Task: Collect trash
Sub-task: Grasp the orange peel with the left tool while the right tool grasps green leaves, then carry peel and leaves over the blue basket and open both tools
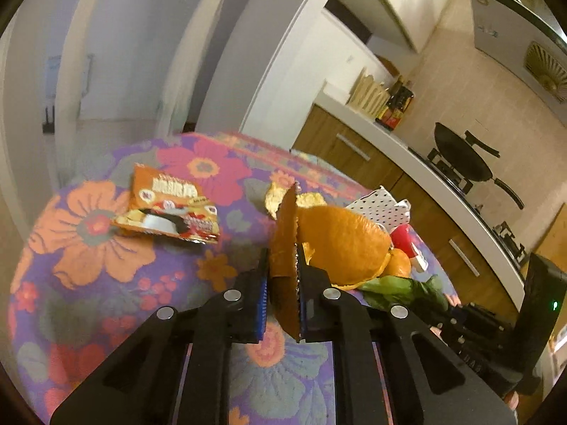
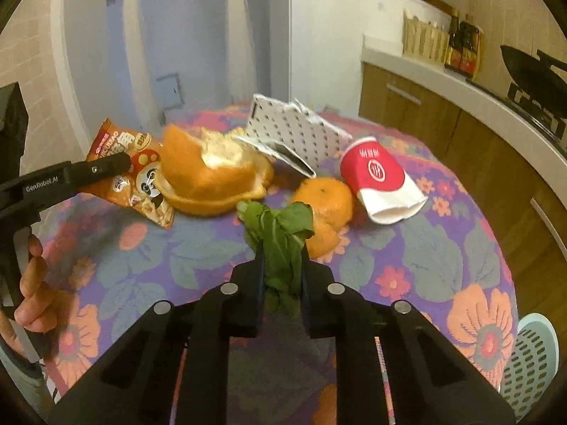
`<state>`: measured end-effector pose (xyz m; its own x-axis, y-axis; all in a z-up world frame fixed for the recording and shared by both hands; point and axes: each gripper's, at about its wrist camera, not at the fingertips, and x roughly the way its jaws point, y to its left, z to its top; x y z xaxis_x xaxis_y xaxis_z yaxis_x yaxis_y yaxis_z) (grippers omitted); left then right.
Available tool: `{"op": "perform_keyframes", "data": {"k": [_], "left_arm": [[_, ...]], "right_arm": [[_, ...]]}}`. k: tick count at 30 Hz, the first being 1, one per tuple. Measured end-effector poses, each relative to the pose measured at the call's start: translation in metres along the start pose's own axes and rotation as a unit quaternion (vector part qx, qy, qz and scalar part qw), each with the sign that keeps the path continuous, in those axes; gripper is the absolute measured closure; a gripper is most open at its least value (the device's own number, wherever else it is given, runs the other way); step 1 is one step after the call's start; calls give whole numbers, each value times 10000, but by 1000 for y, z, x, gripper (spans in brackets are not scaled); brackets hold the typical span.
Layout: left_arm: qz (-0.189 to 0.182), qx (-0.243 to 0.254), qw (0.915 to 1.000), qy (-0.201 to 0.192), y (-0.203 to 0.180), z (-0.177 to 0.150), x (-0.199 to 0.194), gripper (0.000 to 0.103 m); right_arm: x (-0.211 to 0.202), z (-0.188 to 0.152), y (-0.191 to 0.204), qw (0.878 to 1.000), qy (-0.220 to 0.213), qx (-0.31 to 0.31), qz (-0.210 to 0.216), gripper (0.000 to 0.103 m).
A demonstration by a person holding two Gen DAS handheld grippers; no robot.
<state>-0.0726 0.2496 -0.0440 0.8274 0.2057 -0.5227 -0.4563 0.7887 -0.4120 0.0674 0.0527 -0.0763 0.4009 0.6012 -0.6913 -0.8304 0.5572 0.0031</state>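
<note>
Both pinched — left gripper on orange peel, right gripper on wilted greens.

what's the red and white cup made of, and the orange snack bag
Cup: looks like paper, matte, its open end squashed flat and creased. Snack bag: probably thin plastic film, glossy with printed art, crinkled, and silvery along its torn edge.

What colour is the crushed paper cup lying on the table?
Red on top, white below: the paper cup, clearest in the right wrist view.
</note>
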Motion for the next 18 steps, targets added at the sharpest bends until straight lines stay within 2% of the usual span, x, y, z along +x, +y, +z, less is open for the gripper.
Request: {"op": "perform_keyframes", "data": {"k": [10,18], "left_arm": [[-380,70,9989,-268,-9,6,-50,93],[-618,264,9973,-289,-40,9,-60,93]], "right_arm": [[-35,-3,-18,9971,-595,403,259,90],[-74,-16,-38,9928,-883,705,404,90]]}}
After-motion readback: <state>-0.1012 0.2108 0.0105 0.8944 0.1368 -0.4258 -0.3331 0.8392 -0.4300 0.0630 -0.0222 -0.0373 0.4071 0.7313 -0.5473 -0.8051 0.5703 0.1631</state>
